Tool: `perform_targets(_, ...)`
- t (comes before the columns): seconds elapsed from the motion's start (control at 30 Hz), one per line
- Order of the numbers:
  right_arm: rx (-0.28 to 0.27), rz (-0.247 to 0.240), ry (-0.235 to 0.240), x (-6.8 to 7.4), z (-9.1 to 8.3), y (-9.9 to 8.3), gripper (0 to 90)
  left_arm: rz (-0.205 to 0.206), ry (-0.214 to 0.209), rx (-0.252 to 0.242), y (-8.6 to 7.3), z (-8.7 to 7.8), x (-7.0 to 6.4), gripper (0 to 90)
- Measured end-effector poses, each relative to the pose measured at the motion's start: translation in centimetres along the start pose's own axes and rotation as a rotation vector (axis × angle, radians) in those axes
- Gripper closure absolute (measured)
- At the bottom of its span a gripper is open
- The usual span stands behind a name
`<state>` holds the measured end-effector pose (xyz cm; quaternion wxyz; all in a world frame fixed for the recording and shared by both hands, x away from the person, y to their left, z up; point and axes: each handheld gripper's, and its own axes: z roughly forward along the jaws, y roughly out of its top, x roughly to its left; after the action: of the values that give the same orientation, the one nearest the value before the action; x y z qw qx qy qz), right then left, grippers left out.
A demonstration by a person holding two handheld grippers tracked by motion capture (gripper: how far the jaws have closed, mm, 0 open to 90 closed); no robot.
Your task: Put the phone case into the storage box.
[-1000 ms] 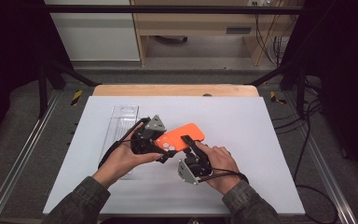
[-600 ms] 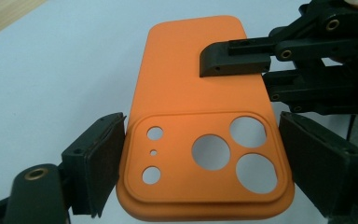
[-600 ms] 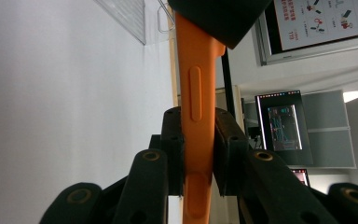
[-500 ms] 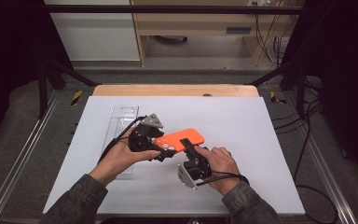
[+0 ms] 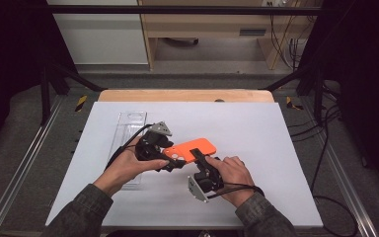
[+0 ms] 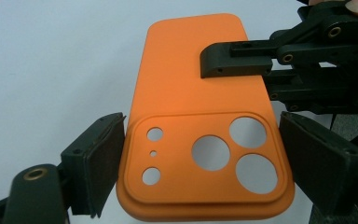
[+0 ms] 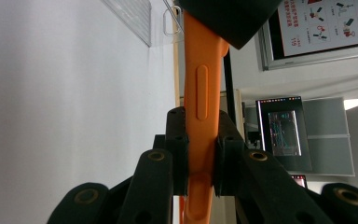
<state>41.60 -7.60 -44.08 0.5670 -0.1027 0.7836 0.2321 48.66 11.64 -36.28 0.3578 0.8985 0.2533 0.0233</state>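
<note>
Orange silicone phone case (image 6: pixel 200 121) held above white table (image 5: pixel 276 128) middle. Right gripper (image 7: pixel 200 154) clamps its long edge; left gripper (image 6: pixel 200 158) jaws open, straddling camera-hole end, long axis pointing away from left gripper.

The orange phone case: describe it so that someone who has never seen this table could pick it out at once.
On the white table top, look near the middle, between the person's two hands. The flat orange phone case is held there, the left gripper at its camera end and the right gripper shut on its long edge. It is the one bright orange thing; the clear plastic package beside it is colourless.
</note>
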Motion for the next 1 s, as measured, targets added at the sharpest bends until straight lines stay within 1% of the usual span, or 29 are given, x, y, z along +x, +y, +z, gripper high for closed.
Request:
perform_targets(0.23, -0.002, -0.004, -0.002, 0.0, 0.1, 0.0, 79.4, -0.004, -0.004, 0.002, -0.1, 0.0, 0.1, 16.1)
perform_targets(0.27, 0.003, -0.020, 0.002, 0.0, 0.0, 0.0, 79.4, -0.006, -0.005, 0.000, -0.1, 0.0, 0.1, 16.1)
perform_targets(0.3, 0.003, -0.022, 0.003, 0.0, 0.0, 0.0, 79.4, -0.007, -0.005, 0.001, -0.1, 0.1, 0.1, 16.0)
perform_targets(0.37, 0.003, -0.020, 0.003, 0.1, 0.0, 0.1, 79.5, -0.009, -0.008, 0.004, -0.2, 0.1, 0.1, 16.0)
perform_targets(0.4, -0.002, -0.010, -0.001, 0.2, 0.1, 0.1, 79.4, -0.010, -0.009, 0.005, -0.2, 0.1, 0.2, 16.0)
perform_targets(0.53, -0.001, -0.014, 0.000, 0.3, 0.1, 0.1, 79.5, -0.013, -0.013, -0.003, -0.3, 0.1, 0.2, 15.7)
perform_targets(0.57, 0.001, -0.010, 0.001, 0.3, 0.1, 0.1, 79.6, -0.012, -0.012, -0.013, -0.4, 0.1, 0.2, 15.7)
perform_targets(0.6, 0.005, -0.024, 0.008, 0.2, 0.1, 0.0, 79.7, -0.011, -0.011, -0.022, -0.4, 0.1, 0.2, 15.6)
perform_targets(0.63, 0.004, -0.013, 0.008, 0.3, 0.1, 0.0, 79.7, -0.014, -0.013, -0.030, -0.5, 0.0, 0.3, 14.5)
perform_targets(0.7, 0.007, -0.010, 0.012, 0.4, 0.1, -0.2, 79.7, -0.021, -0.020, -0.060, -0.5, -0.3, 0.5, 12.2)
perform_targets(0.77, 0.013, -0.006, 0.020, 0.5, 0.1, -0.5, 79.7, -0.037, -0.014, -0.104, -0.6, -0.9, 0.8, 11.9)
perform_targets(0.83, 0.025, -0.008, 0.027, 0.5, 0.1, -0.9, 79.7, -0.048, 0.003, -0.145, -0.7, -1.6, 1.2, 11.6)
perform_targets(0.87, 0.030, 0.006, 0.028, 0.6, 0.2, -1.1, 79.7, -0.054, 0.016, -0.165, -0.8, -1.9, 1.4, 11.1)
perform_targets(0.93, 0.043, 0.019, 0.036, 0.7, 0.2, -1.7, 79.7, -0.059, 0.042, -0.201, -1.0, -2.7, 1.9, 10.7)
perform_targets(0.97, 0.049, 0.031, 0.039, 0.7, 0.3, -2.0, 79.7, -0.060, 0.056, -0.225, -1.1, -3.1, 2.1, 10.4)
perform_targets(1.0, 0.057, 0.048, 0.046, 0.7, 0.3, -2.4, 79.7, -0.062, 0.064, -0.239, -1.2, -3.4, 2.3, 9.9)
